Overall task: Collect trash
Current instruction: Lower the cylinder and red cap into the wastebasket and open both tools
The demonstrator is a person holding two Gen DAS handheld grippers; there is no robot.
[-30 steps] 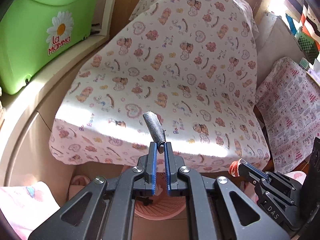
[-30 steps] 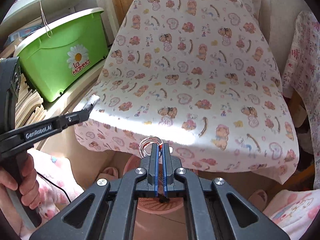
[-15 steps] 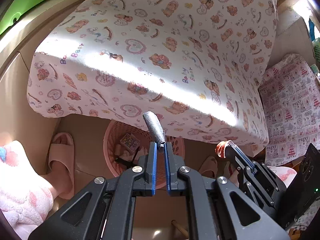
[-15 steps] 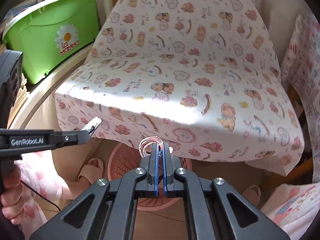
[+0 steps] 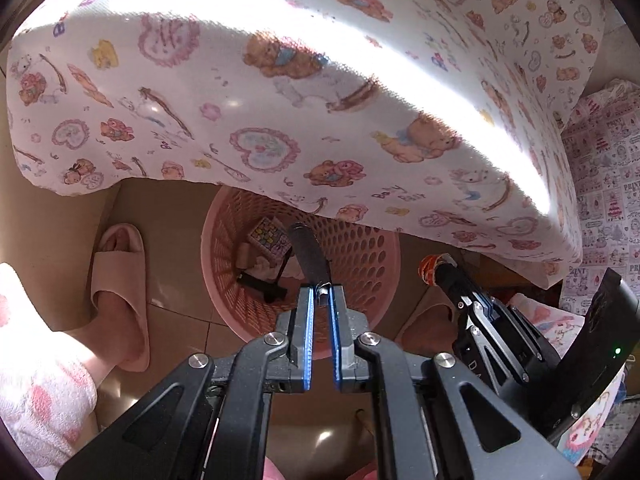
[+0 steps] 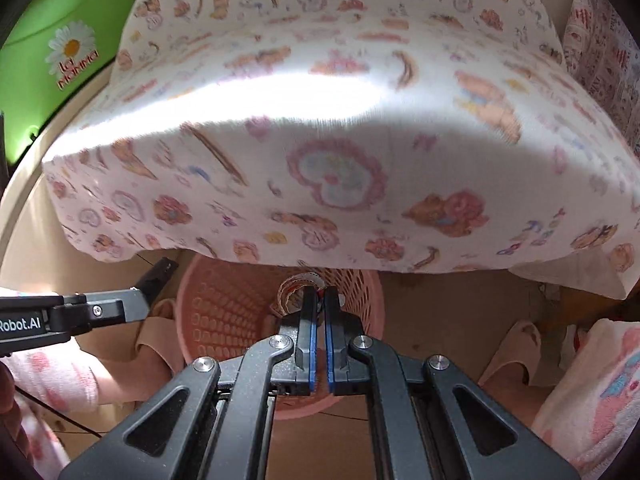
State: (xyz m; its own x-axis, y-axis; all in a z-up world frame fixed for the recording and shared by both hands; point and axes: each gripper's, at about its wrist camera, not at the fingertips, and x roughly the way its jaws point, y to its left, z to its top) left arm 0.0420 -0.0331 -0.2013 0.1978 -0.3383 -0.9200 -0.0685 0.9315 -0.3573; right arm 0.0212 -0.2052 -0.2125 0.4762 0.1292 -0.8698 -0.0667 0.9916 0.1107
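Slipper: worn on a foot left of the basket, so the basket is stood over closely.
Basket: kept on the floor, half tucked under the cloth; some trash is already seen inside, its far rim is hidden.
Left claw: clamped on a dark stick, which is held right over the basket mouth (ready, it is judged, for dropping).
Right claw: closed on a thin wrapper, also poised above the basket; the wrapper's print is too small and blurred to be read.
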